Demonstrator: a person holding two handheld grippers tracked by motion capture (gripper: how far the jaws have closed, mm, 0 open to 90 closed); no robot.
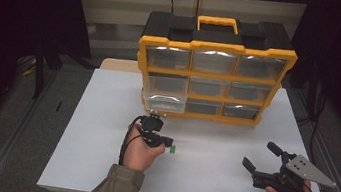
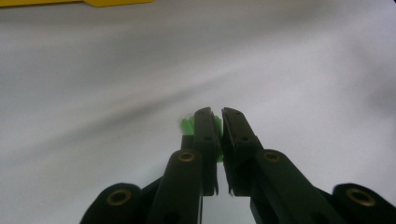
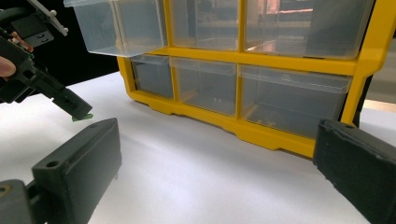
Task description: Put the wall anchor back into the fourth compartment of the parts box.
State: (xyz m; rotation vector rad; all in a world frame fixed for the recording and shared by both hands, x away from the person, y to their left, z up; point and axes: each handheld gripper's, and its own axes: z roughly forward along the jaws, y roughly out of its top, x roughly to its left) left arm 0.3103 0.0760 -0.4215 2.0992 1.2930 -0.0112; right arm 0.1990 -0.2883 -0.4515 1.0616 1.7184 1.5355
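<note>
My left gripper (image 1: 168, 143) is near the middle of the white table, held by a hand. Its jaws are shut on a small green piece (image 1: 171, 148). In the left gripper view the green piece (image 2: 187, 124) peeks out beside and between the nearly closed fingertips, just over the table. The right gripper view catches the left gripper (image 3: 74, 108) at far left with the green piece (image 3: 82, 117) at its tip. My right gripper (image 1: 262, 156) rests at the front right. It is open, with nothing between its wide-apart jaws.
A yellow-framed organizer (image 1: 214, 75) with clear drawers stands at the back of the white table (image 1: 105, 117). Its bottom-left drawer (image 1: 164, 102) is pulled out toward me, and in the right gripper view that drawer (image 3: 116, 28) juts out at upper left.
</note>
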